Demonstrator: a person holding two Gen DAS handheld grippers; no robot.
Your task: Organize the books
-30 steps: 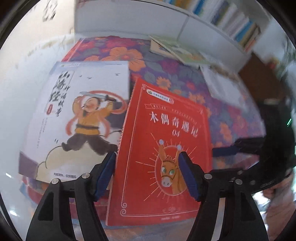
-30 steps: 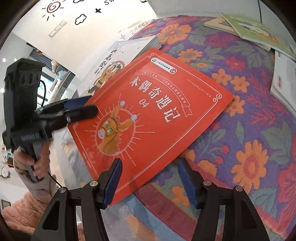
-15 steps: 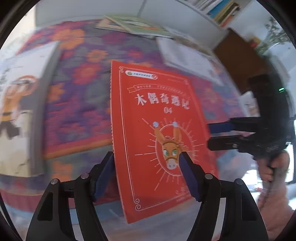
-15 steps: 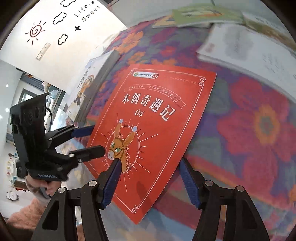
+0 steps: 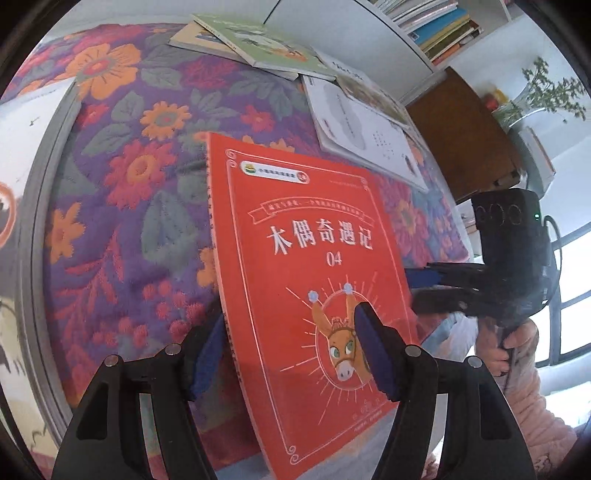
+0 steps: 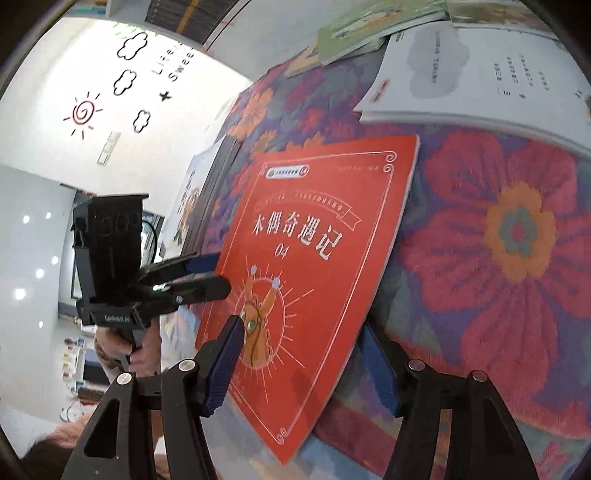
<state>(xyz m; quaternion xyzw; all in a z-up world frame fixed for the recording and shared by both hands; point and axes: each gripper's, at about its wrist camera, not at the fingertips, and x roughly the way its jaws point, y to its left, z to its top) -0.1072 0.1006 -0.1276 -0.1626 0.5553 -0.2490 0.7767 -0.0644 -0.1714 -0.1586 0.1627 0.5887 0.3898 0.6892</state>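
A thin red book [image 5: 310, 266] with a donkey on its cover stands tilted on edge above the flowered cloth [image 5: 122, 192]. It also shows in the right wrist view [image 6: 314, 266]. My left gripper [image 5: 291, 354] straddles its lower edge, one blue pad on each face, and the jaws stand wide. My right gripper [image 6: 303, 365] straddles its near corner the same way. Each gripper shows in the other's view: the right gripper [image 5: 424, 288] at the book's right edge, the left gripper [image 6: 207, 273] at its left edge, where its fingers look nearly closed on the book.
A white book [image 5: 362, 129] and green books [image 5: 258, 44] lie at the back of the cloth. A white-covered book [image 6: 192, 192] lies at the left. A bookshelf [image 5: 436, 26] and a brown cabinet [image 5: 469, 136] stand behind. The cloth's front edge is near.
The red book has been lifted off the white-covered book, carried right and tipped more upright. Both grippers have closed in around its lower edge.
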